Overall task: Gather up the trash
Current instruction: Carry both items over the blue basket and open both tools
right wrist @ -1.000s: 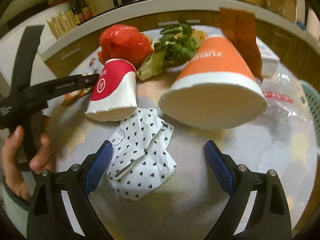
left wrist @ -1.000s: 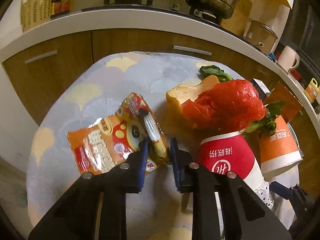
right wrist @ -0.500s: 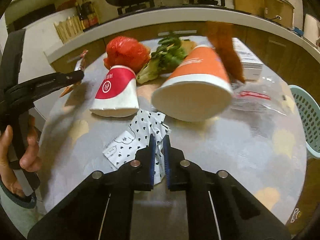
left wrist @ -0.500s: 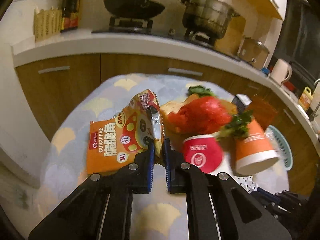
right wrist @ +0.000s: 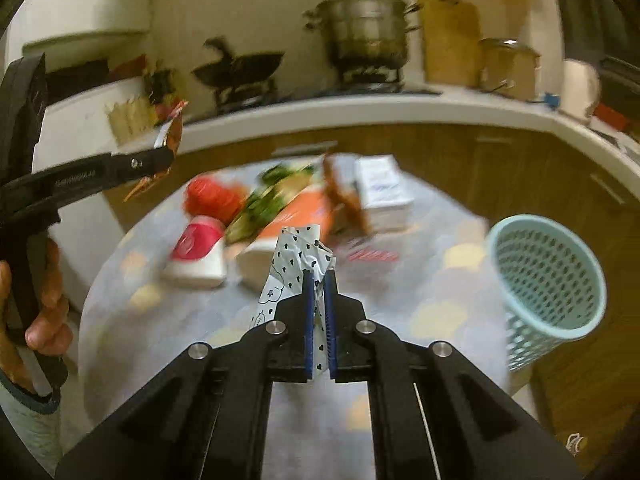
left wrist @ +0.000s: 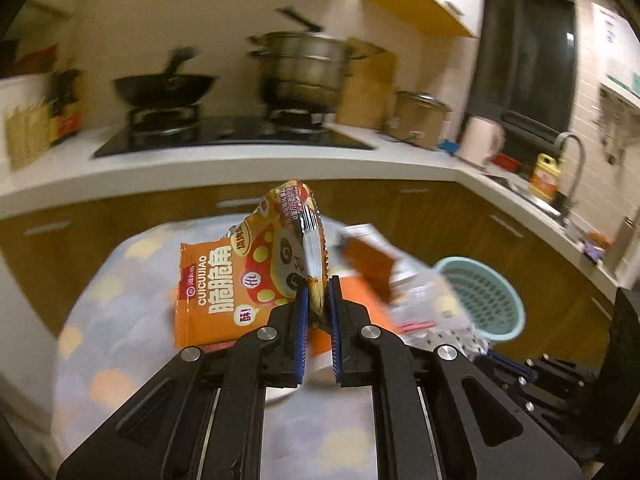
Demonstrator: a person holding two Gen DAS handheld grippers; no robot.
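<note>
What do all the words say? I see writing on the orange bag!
"CUICUIJIAO": up the left side of the orange snack bag, which the left gripper pinches.
"脆脆角": big white letters on the same bag.
"酥!": small speech bubble low on the bag.
Yellow badge at the bag's top: too small to read.
Red cup, orange cup, white box: print too blurred.
Spotted paper in the right gripper: hearts, no words.

Dim, warm indoor light, heavy fisheye bending at the edges, and motion blur, perhaps strongest across the background.
</note>
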